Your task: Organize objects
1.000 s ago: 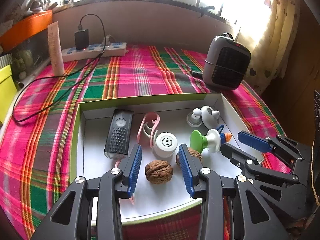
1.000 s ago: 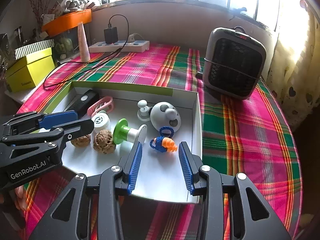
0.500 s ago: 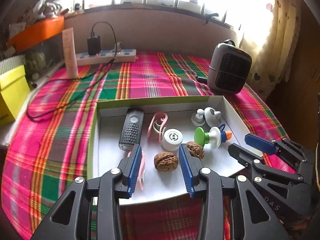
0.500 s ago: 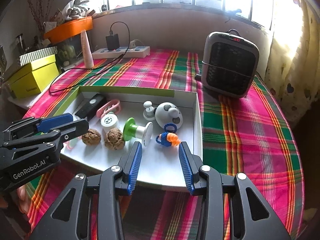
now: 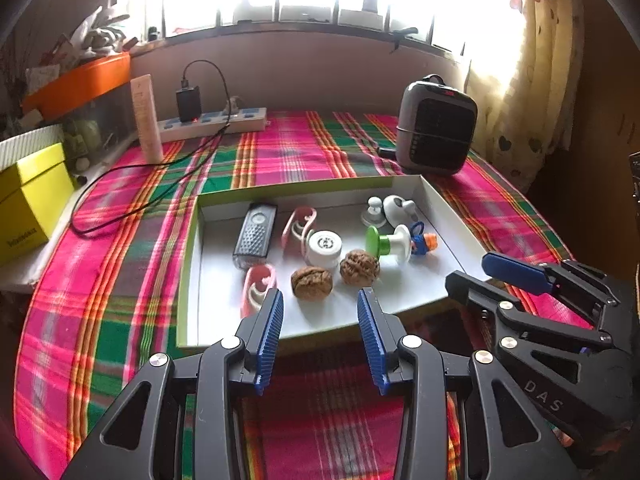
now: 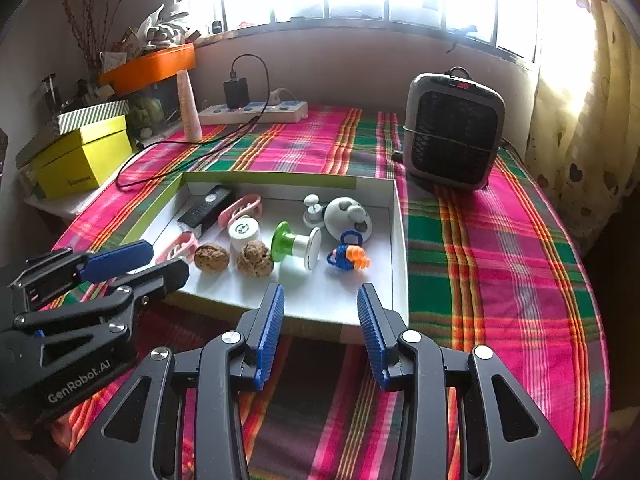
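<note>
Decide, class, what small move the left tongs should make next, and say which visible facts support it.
Probably ease the left tongs forward and down over the nearer walnut. They are open and empty, held short of the tray's near rim, and that walnut lies loose almost in line with the gap. The right tongs are also open and empty.

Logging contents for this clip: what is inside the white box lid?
Inside the white box lid: two walnuts, black grater, two pink clips, white cap, green-white spool, blue-orange toy, white knob, white mouse-shaped toy. Nothing visibly hidden beneath them.
</note>
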`<move>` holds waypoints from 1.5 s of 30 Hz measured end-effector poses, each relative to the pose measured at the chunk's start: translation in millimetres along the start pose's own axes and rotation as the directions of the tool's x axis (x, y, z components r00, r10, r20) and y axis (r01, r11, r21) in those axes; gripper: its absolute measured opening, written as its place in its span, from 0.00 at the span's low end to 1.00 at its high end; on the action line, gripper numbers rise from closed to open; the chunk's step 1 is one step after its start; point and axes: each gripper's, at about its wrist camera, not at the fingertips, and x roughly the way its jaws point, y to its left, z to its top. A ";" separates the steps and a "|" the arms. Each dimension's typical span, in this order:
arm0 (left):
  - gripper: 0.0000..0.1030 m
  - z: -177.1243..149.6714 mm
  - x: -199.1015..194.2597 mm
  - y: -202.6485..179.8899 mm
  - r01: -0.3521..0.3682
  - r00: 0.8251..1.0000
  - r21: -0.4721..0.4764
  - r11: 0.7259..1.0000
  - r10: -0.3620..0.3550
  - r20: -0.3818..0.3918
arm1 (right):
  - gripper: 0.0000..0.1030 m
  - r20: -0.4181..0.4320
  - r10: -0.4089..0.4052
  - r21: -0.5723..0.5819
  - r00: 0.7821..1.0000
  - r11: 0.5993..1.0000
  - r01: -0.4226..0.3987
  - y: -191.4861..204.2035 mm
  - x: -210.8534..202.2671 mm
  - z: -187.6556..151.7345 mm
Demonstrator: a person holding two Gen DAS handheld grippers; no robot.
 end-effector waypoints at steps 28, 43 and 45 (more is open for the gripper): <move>0.36 -58.3 -1.0 -2.5 -0.059 0.991 -0.004 0.998 0.058 -0.124 | 0.49 -0.123 -0.065 0.022 0.990 0.997 0.068 9.0 0.0 -50.5; 0.39 -63.1 -3.6 -3.2 -0.065 0.992 -0.040 0.997 0.061 -0.106 | 0.58 -0.131 -0.087 0.055 0.987 0.994 0.095 2.5 -1.6 -59.2; 0.39 -64.8 -3.8 -7.3 -0.085 0.991 -0.019 0.996 0.083 -0.104 | 0.58 -0.131 -0.089 0.054 0.987 0.994 0.096 2.4 -1.3 -59.1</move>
